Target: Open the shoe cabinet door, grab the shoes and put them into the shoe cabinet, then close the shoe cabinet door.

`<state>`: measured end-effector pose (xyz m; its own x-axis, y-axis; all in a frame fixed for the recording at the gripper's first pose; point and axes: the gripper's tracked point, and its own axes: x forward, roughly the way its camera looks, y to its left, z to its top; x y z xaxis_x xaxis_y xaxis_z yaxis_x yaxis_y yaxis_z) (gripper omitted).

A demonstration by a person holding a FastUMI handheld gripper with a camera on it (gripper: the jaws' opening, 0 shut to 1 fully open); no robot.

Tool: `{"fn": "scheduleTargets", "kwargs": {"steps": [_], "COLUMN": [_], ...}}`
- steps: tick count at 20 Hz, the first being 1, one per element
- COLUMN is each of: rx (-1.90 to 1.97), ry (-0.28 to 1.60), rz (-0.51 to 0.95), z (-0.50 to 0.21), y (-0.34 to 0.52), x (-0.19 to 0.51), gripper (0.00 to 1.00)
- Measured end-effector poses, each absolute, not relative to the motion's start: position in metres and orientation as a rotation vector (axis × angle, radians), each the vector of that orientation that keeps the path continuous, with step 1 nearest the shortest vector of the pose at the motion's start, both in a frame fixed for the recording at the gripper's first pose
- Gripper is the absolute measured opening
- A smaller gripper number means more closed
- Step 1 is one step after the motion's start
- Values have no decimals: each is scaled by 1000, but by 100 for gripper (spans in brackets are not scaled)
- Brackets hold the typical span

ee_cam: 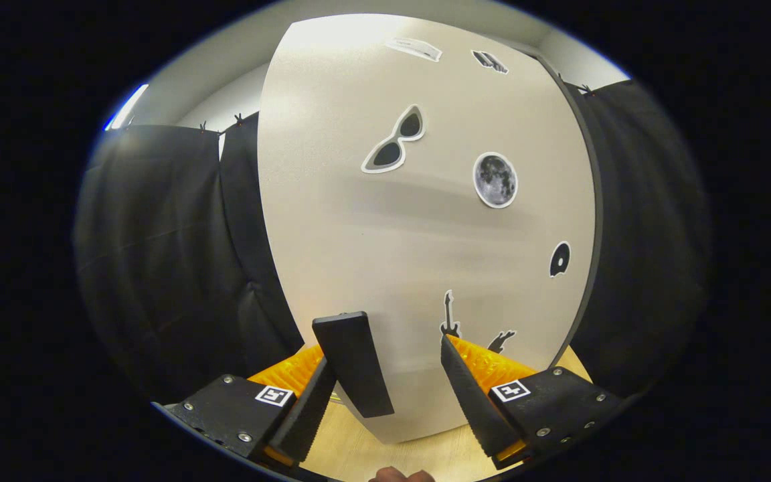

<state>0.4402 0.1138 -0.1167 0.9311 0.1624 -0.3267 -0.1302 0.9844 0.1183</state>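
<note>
Spread tool point(385, 358) straddles flat handle point(353, 363), smooth door point(425, 234).

Each of the fingers point(466, 395) has a sawtooth inner edge, a screwed mounting block and a square marker.

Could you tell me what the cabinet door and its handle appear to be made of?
The cabinet door looks like laminated board with a matt, pale beige finish: flat, even, softly lit, with flat stickers on it. The handle seems to be matt black plastic or painted metal; which one is unclear. The gripper has its jaws open, one on each side of the handle, not pressing on it.
</note>
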Motion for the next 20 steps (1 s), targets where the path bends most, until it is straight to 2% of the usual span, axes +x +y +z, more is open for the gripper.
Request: {"fn": "scheduleTargets", "kwargs": {"steps": [9, 20], "rx": [79, 14], "ry": [339, 323], "rz": [164, 166], "z": [-121, -127], "y": [129, 132], "x": [476, 480], "gripper": [93, 96]}}
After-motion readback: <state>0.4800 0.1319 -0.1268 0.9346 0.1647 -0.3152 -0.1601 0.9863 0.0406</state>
